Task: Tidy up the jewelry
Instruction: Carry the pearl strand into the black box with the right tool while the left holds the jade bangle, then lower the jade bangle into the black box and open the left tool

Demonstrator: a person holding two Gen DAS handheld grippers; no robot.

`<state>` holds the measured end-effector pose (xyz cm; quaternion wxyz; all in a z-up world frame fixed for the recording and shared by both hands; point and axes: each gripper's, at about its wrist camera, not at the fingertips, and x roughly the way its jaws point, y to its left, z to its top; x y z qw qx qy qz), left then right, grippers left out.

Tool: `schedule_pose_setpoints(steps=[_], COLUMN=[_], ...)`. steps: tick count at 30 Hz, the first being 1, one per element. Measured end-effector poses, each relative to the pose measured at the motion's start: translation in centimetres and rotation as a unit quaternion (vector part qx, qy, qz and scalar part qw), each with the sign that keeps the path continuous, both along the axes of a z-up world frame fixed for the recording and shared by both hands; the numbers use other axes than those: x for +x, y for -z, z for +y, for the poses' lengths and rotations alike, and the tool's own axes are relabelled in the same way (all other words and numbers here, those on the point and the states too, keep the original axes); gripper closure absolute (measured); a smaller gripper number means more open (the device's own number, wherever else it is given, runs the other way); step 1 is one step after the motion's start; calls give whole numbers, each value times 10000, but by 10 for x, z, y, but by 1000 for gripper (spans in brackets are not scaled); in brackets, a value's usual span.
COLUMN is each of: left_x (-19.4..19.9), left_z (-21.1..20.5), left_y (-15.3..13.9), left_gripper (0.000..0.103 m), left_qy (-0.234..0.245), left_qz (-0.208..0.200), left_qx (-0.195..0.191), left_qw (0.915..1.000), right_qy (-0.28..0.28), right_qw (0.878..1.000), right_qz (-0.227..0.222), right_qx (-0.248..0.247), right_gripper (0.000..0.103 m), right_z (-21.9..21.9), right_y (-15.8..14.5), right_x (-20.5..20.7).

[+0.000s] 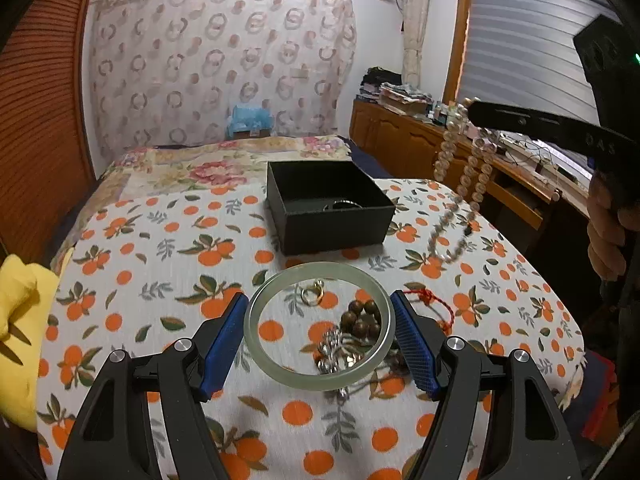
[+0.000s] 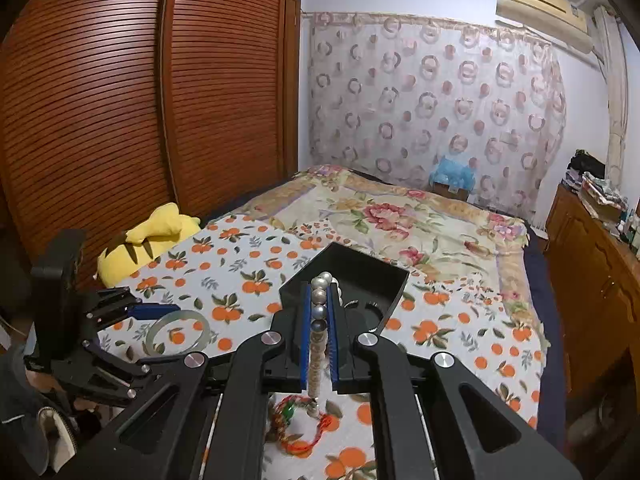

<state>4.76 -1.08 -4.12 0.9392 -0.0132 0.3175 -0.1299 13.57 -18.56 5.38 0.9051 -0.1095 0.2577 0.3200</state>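
Observation:
A pale green jade bangle is clamped between my left gripper's blue pads, held a little above the orange-print cloth; it also shows in the right wrist view. Under it lie a gold ring, dark wooden beads and a silver chain. My right gripper is shut on a pearl necklace, lifted high to the right of the open black box; its strand hangs down to the cloth. A red cord bracelet lies below the right gripper.
The orange-print cloth covers a table in front of a floral bed. A yellow plush toy lies at the left. A wooden cabinet with clutter stands at the right. A slatted wooden wardrobe is at the left.

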Motion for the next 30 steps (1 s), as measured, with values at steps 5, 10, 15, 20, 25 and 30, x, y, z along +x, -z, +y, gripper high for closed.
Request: schedule_pose_setpoints(steps=[5, 10, 15, 20, 25, 30], left_x=[13, 29, 49, 67, 83, 95], left_z=[-3, -5, -5, -5, -10, -14], left_y=[-6, -10, -14, -18, -21, -23], left_gripper=[34, 34, 34, 34, 34, 34], left_qy=[63, 43, -5, -19, 5, 16], left_qz=[-117, -188, -214, -191, -167, -161], left_qx=[76, 144, 196, 232, 328, 396], left_qw=[9999, 9997, 9996, 9995, 9993, 9991], right_qy=[34, 119, 190, 310, 487, 604], right_qw=[9998, 9996, 9995, 9990, 9984, 9975], right_qz=[-96, -165, -155, -106, 87, 359], right_qx=[-147, -219, -195, -306, -259, -118], right_gripper=[94, 95, 94, 94, 94, 94], right_z=[11, 22, 31, 41, 40, 35], right_y=[-7, -13, -10, 4, 24, 50], right_x=[21, 51, 84, 121, 153, 167])
